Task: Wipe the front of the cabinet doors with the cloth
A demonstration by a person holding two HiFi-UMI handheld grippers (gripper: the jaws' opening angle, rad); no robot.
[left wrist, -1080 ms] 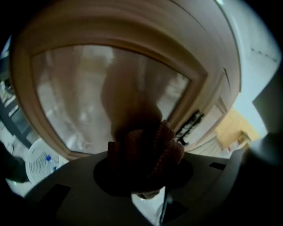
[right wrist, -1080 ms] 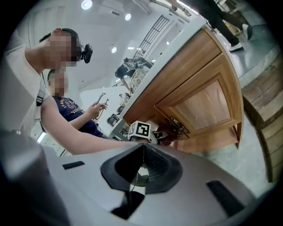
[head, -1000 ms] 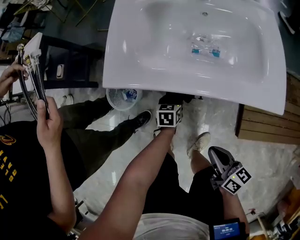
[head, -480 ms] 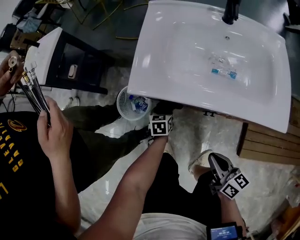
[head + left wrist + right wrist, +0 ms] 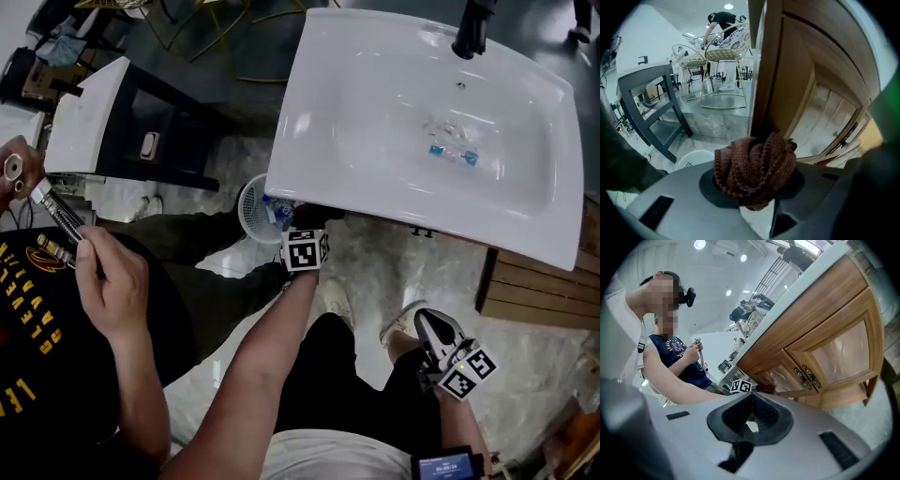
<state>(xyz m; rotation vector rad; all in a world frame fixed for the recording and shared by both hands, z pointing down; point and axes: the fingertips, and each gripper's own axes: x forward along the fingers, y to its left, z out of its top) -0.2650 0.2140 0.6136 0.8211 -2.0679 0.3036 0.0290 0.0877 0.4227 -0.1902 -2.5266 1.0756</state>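
Observation:
A bunched brown knitted cloth (image 5: 755, 164) fills the jaws of my left gripper (image 5: 753, 194), which is shut on it. The cloth sits against the left end of the wooden cabinet (image 5: 787, 79), beside a panelled door (image 5: 824, 123). From the head view only that gripper's marker cube (image 5: 303, 250) shows, tucked under the white basin's front rim (image 5: 375, 211). My right gripper (image 5: 428, 325) hangs lower right, away from the cabinet, jaws closed with nothing between them. Its own view shows two cabinet doors (image 5: 834, 352) with small handles (image 5: 806, 374).
A white wastebasket (image 5: 251, 208) stands on the floor left of the cabinet. A person at the left holds flexible hoses (image 5: 56, 225). A dark-framed table (image 5: 141, 112) stands further left. Wooden slats (image 5: 539, 291) lie at the right. A black tap (image 5: 472, 28) rises from the basin.
My left gripper with the cloth has slid left along the cabinet front under the basin rim. The right gripper has barely shifted. The person at the left has lowered the hoses.

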